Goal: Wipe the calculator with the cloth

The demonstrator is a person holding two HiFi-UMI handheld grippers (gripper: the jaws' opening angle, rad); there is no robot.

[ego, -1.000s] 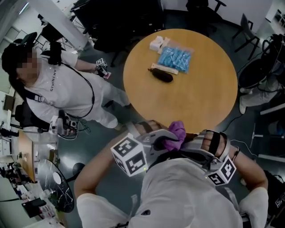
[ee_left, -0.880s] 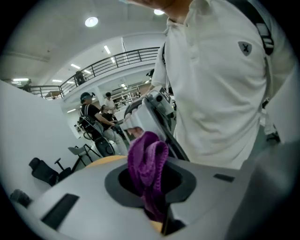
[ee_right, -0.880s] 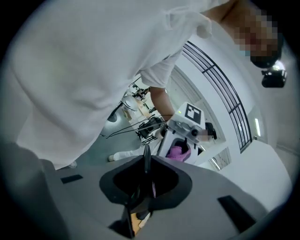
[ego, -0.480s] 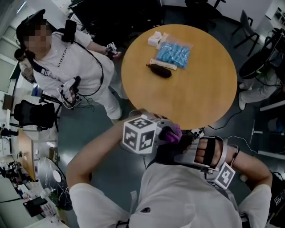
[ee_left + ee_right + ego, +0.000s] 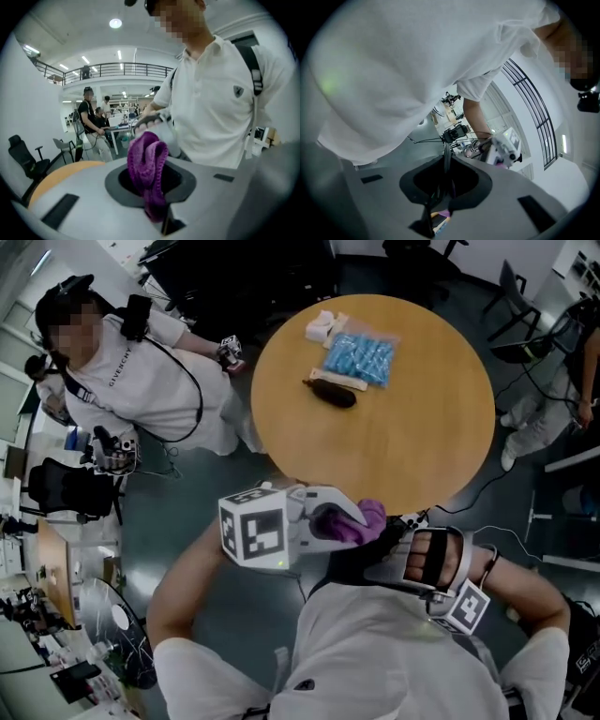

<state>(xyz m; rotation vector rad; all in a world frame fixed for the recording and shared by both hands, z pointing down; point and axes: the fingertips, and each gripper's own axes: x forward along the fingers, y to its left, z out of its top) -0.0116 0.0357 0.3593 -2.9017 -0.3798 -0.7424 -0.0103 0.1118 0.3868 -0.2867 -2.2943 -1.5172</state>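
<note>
A purple knitted cloth (image 5: pixel 147 173) hangs bunched between the jaws of my left gripper (image 5: pixel 151 187), which is shut on it. In the head view the cloth (image 5: pixel 366 519) sits just off the round table's near edge, close to my chest, with the left gripper (image 5: pixel 342 521) around it. My right gripper (image 5: pixel 443 197) is shut on a thin dark flat thing seen edge on, the calculator (image 5: pixel 446 171). In the head view the right gripper (image 5: pixel 398 545) points left at the cloth, and the calculator is mostly hidden there.
The round wooden table (image 5: pixel 412 437) holds a blue packet (image 5: pixel 363 357), a dark oblong object (image 5: pixel 333 393) and a small white item (image 5: pixel 323 327) at its far side. Another person (image 5: pixel 150 381) stands left of the table. Office chairs stand behind it.
My left gripper has rolled and its marker cube has shifted up and then left, with the cloth staying in its jaws. The right gripper has barely shifted. The bystander has moved farther back.
</note>
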